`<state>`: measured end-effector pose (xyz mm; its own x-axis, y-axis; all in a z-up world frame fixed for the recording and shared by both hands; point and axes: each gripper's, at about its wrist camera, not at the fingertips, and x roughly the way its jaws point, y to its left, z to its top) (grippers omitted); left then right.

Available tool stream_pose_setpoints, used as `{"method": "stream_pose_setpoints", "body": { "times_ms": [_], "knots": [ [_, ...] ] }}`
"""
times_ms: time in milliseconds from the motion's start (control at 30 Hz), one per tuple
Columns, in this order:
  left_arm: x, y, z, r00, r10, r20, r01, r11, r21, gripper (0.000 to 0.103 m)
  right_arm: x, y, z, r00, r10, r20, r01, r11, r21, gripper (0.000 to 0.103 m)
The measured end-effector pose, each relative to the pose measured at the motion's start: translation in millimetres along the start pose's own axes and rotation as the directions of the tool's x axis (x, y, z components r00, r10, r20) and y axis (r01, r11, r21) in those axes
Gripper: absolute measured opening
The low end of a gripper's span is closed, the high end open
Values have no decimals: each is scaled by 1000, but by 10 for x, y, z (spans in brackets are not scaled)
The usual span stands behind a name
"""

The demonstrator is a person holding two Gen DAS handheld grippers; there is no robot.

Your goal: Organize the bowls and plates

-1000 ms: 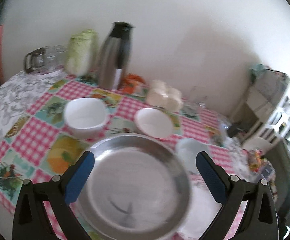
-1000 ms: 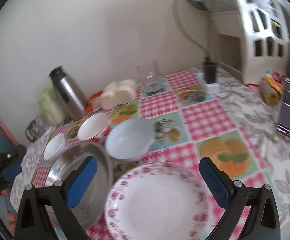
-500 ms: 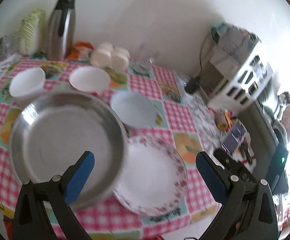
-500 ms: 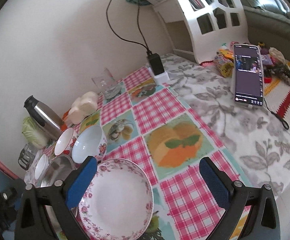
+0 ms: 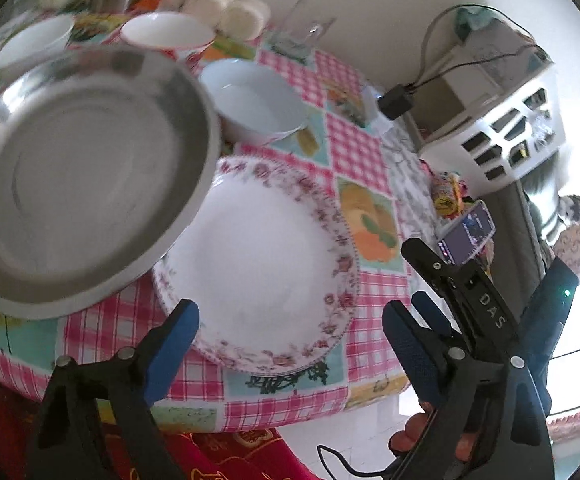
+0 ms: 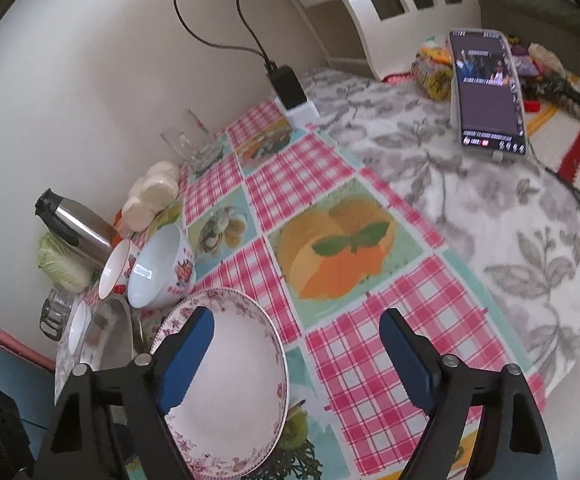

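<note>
Two grippers are over the table's near edge, and I judge this to be the approach step: nothing is lifted yet. Biggest ahead of my left gripper [image 5: 290, 344] is the steel pan [image 5: 81, 168], up and to the left of its left finger, its rim overlapping the floral plate [image 5: 265, 264]. That plate lies directly ahead between the left gripper's fingers, near the table edge, touched by neither pad. My left jaws have just been closing a little but stand wide with nothing clamped. My right gripper [image 6: 294, 352] looks at the same floral plate [image 6: 229, 384] from the side: its left finger hangs over the plate's rim, its right finger over bare checked cloth [image 6: 390, 320]. Its jaws too have just narrowed slightly and grip nothing. Beyond the plate sits the pale blue bowl [image 5: 253, 100], then a smaller white bowl [image 5: 165, 32]. Next I likely need one rim between the pads; the pan's overlapping edge could get in the way.
</note>
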<state>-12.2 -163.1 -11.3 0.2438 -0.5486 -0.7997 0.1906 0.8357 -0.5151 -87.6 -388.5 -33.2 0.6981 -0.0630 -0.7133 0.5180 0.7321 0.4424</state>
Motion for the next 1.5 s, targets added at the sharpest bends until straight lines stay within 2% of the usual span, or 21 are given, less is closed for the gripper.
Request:
{"method": "stream_pose_setpoints", "body": {
  "times_ms": [167,267,333,433,567,767,933,1033,1067,1167,1267,1500],
  "knots": [
    [105,170,-2,999,30,-24,-32,996,-81,93,197,56,-70,998,6,-68,-7,1000,-23,81],
    [143,235,-11,999,31,-39,-35,993,-115,93,306,96,-111,995,11,-100,-15,999,-39,72],
    [163,259,-11,998,42,-43,-46,992,-120,93,371,117,-132,993,16,-118,-21,999,-44,71],
    [207,316,-15,997,56,-51,-62,989,-137,92,447,129,-158,990,27,-137,-33,998,-44,63],
    [291,389,-6,996,58,-71,-70,983,-169,82,504,120,-179,988,33,-153,-39,998,-40,60],
    [345,486,-18,995,72,-73,-85,976,-198,75,576,106,-184,984,60,-169,-67,997,-32,50],
    [351,493,8,996,72,-50,-81,975,-206,69,636,140,-186,982,69,-176,-79,996,-45,35],
    [354,500,13,996,74,-43,-81,975,-205,66,656,143,-186,982,68,-179,-78,996,-53,23],
    [354,499,17,996,75,-40,-82,976,-204,65,662,137,-183,983,52,-177,-63,996,-58,16],
    [370,496,25,996,80,-38,-86,977,-195,56,654,82,-170,981,56,-185,-63,998,-31,15],
    [392,475,33,995,94,-34,-98,979,-178,47,617,82,-165,983,25,-182,-36,997,-62,15],
    [415,449,46,993,114,-13,-115,983,-145,40,520,-62,-133,984,-23,-174,11,998,-67,15]
  ]
}}
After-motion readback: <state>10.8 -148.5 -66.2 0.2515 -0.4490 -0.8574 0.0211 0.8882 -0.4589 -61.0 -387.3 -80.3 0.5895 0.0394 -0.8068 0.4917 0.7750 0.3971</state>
